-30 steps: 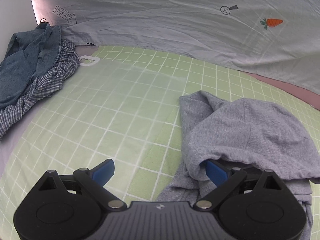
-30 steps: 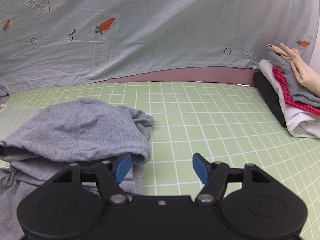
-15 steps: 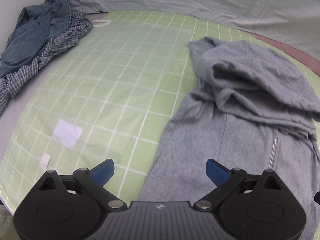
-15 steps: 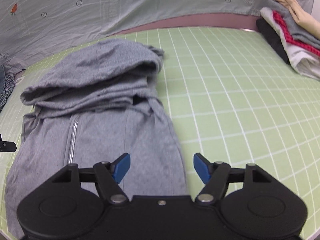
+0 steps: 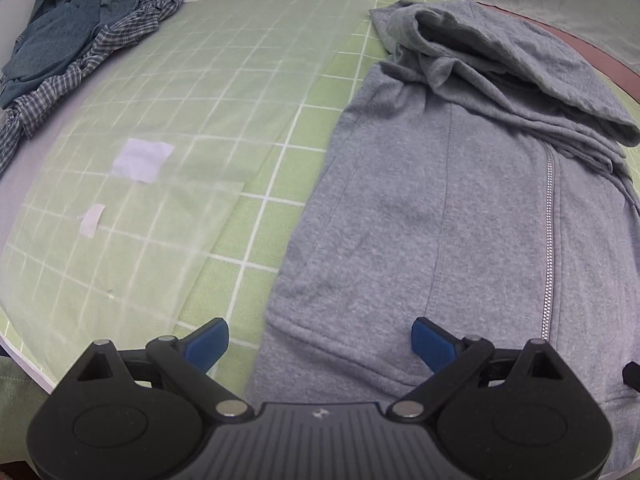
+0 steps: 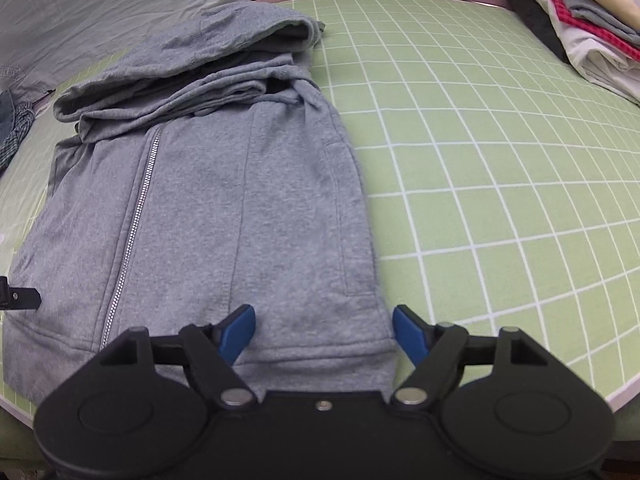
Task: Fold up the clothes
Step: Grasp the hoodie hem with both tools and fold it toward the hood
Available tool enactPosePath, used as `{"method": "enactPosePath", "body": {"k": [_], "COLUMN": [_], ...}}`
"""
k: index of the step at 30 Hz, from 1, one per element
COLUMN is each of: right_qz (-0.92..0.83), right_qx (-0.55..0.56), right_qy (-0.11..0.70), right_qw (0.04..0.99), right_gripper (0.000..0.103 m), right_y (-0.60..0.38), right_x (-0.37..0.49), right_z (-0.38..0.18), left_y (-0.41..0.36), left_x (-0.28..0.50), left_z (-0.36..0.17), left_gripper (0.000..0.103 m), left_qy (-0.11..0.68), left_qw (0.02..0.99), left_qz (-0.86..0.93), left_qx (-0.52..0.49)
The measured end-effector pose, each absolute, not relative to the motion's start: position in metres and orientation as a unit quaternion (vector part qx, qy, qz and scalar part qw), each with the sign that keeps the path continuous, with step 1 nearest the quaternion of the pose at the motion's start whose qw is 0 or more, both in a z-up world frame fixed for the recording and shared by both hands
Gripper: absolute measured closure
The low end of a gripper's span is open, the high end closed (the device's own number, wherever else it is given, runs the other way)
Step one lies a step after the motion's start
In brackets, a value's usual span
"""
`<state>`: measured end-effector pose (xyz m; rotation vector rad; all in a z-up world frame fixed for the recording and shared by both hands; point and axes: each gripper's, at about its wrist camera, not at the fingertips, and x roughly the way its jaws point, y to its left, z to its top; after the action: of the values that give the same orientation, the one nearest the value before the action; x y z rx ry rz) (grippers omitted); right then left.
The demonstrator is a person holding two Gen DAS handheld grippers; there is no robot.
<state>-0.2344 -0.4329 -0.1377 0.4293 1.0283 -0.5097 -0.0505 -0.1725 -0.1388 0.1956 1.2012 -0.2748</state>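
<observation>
**Grey hoodie flat on the grid mat, both claws spread wide at its hem**

The grey zip hoodie (image 6: 224,200) lies on the green grid mat (image 6: 500,168), hood bunched at the far end. Faint lettering on the grey sheet (image 6: 80,8) is unreadable. The left gripper (image 5: 320,340) gapes wide over the hem's left corner, grasping nothing. The right gripper (image 6: 324,330) gapes wide over the right corner, empty.
</observation>
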Motion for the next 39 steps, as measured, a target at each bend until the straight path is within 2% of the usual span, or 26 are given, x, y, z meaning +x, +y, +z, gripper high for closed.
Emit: {"method": "enactPosePath", "body": {"k": [8, 12, 15, 18, 19, 20, 21, 22, 23, 30, 39], "right_qz": [-0.24, -0.236, -0.234, -0.23, -0.223, -0.217, -0.213, -0.208, -0.203, -0.17, -0.167], "right_qx": [0.205, 0.2, 0.198, 0.197, 0.198, 0.199, 0.199, 0.199, 0.199, 0.198, 0.197], "right_qy": [0.486, 0.489, 0.489, 0.484, 0.482, 0.478, 0.474, 0.469, 0.465, 0.433, 0.361], "right_qw": [0.815, 0.816, 0.817, 0.821, 0.824, 0.827, 0.831, 0.835, 0.838, 0.863, 0.896], "right_gripper": [0.015, 0.013, 0.013, 0.026, 0.038, 0.055, 0.066, 0.083, 0.086, 0.089, 0.09], "right_y": [-0.426, -0.419, -0.415, -0.412, -0.411, -0.411, -0.411, -0.411, -0.412, -0.414, -0.458], "right_x": [-0.243, -0.244, -0.246, -0.248, -0.248, -0.247, -0.245, -0.244, -0.242, -0.228, -0.172], "right_z": [-0.141, -0.143, -0.143, -0.141, -0.139, -0.137, -0.133, -0.13, -0.127, -0.103, -0.057], "left_y": [-0.163, -0.163, -0.165, -0.168, -0.169, -0.171, -0.173, -0.174, -0.175, -0.182, -0.221], "left_x": [-0.063, -0.066, -0.07, -0.073, -0.074, -0.074, -0.073, -0.072, -0.071, -0.059, 0.001], "left_z": [-0.147, -0.146, -0.143, -0.138, -0.137, -0.136, -0.135, -0.135, -0.134, -0.111, -0.038], "left_gripper": [0.006, 0.006, 0.013, 0.033, 0.043, 0.053, 0.058, 0.071, 0.079, 0.082, 0.083], "left_qy": [0.579, 0.574, 0.565, 0.553, 0.551, 0.55, 0.552, 0.555, 0.559, 0.549, 0.468], "left_qw": [0.8, 0.8, 0.804, 0.808, 0.809, 0.808, 0.805, 0.8, 0.797, 0.8, 0.841], "left_qz": [-0.144, -0.155, -0.166, -0.183, -0.19, -0.197, -0.206, -0.216, -0.221, -0.241, -0.268], "left_qx": [0.067, 0.072, 0.078, 0.081, 0.08, 0.079, 0.076, 0.071, 0.065, 0.027, -0.021]}}
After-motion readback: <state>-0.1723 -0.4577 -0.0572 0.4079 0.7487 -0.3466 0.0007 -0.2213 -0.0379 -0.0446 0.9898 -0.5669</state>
